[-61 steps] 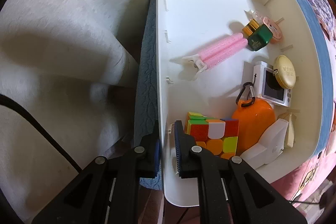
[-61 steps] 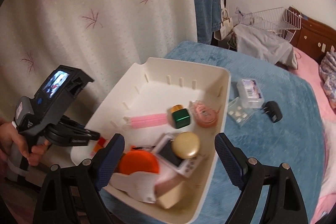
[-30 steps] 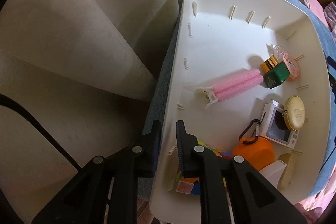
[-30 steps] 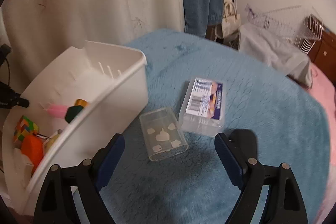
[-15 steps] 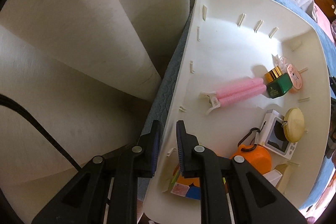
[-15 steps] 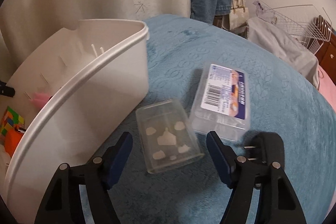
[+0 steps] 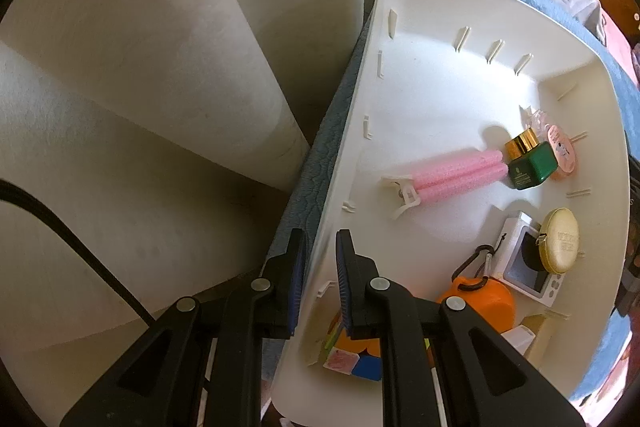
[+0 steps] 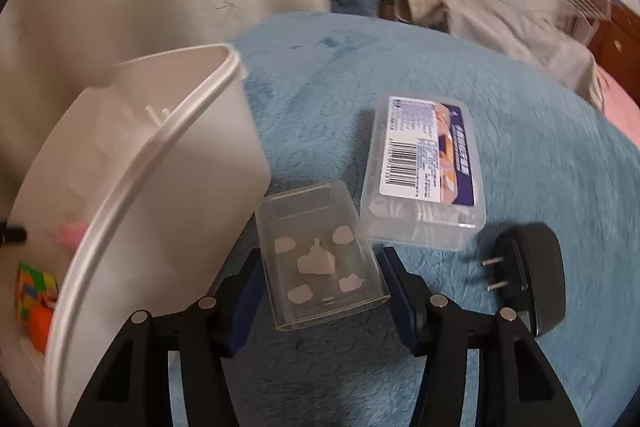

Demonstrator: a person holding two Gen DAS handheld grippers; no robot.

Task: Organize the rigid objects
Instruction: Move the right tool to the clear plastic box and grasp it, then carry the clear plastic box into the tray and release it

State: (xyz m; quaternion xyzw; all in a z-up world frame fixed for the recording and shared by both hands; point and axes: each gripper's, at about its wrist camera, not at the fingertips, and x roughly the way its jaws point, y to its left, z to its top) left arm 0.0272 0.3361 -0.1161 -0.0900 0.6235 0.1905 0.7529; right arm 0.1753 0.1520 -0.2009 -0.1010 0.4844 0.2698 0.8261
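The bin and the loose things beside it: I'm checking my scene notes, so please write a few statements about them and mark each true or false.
1. The left hand-held gripper is clamped on the wall of the white bin. True.
2. The clear case already lies inside the bin. False: it lies on the blue blanket outside the bin, between the fingers of the right hand-held gripper, whose jaws have just been closing around it.
3. The black plug adapter lies on the blanket. True.
4. The labelled box is in the bin. False: it lies on the blanket.
5. The pink clip lies on the blanket. False: it lies in the bin.
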